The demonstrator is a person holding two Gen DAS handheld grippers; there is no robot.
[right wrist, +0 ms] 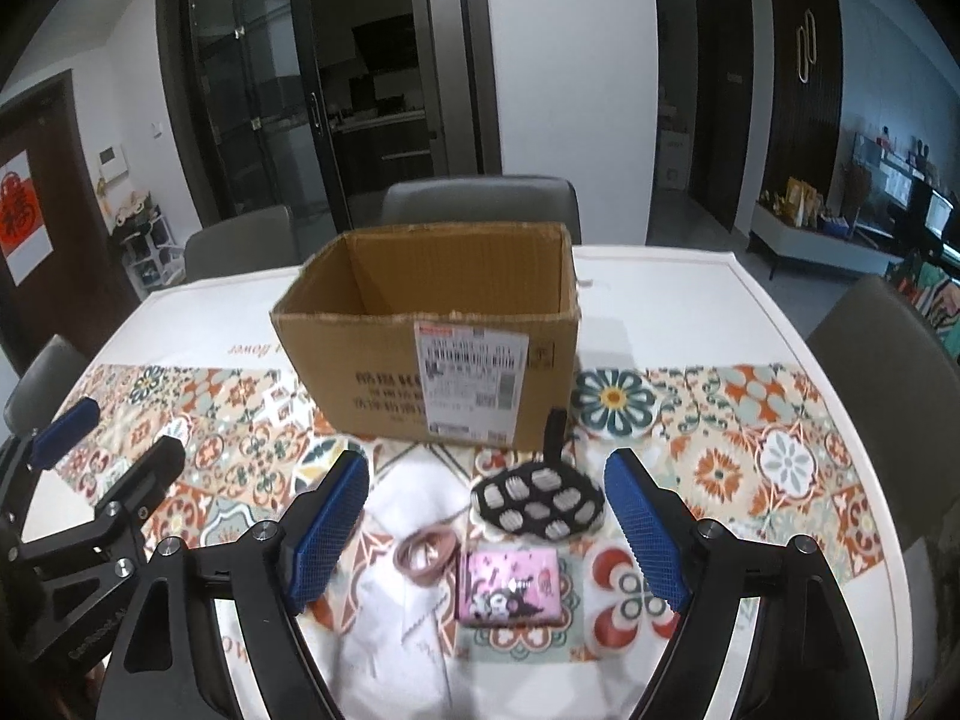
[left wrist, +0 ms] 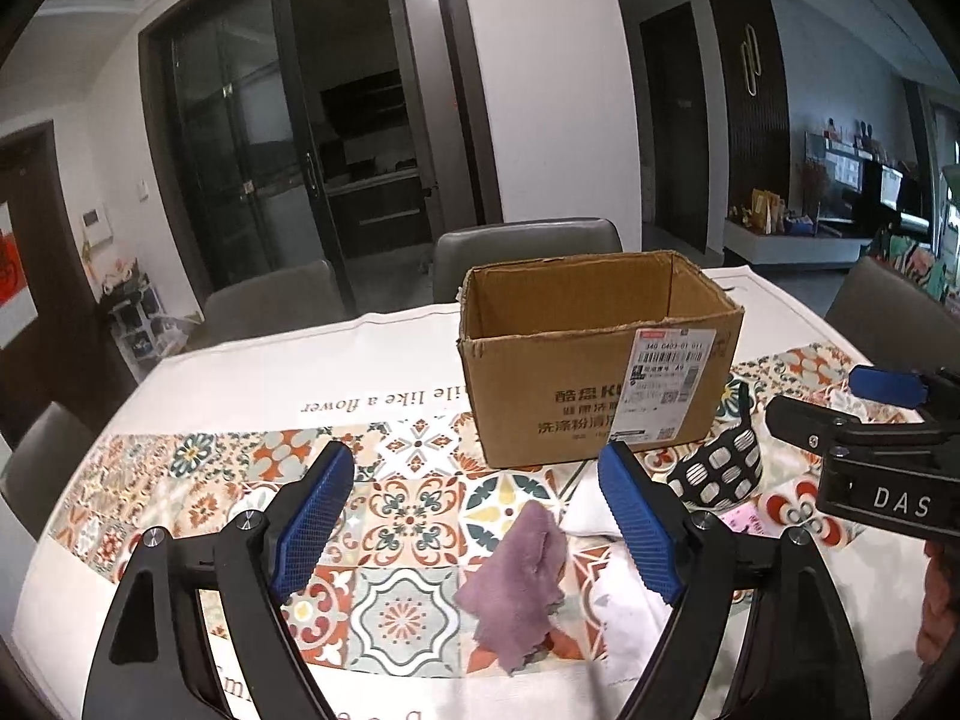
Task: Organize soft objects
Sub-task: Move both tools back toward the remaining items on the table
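**Soft items loose before an open carton**

Purple cloth (left wrist: pixel 516 570) crumpled on the patterned bench (left wrist: pixel 180 468), framed by the left claw (left wrist: pixel 474 516), jaws wide and empty. Spotted knit pouch (right wrist: pixel 543 501), hair ties (right wrist: pixel 427 553) and pink tissue pack (right wrist: pixel 510 585) under the right claw (right wrist: pixel 489 531), likewise spread, gripping nothing. Cardboard box (right wrist: pixel 432 324) behind, top open, probably to receive them.

light: dim, cool indoor | edges: fisheye warp, dark corners | blur: slight
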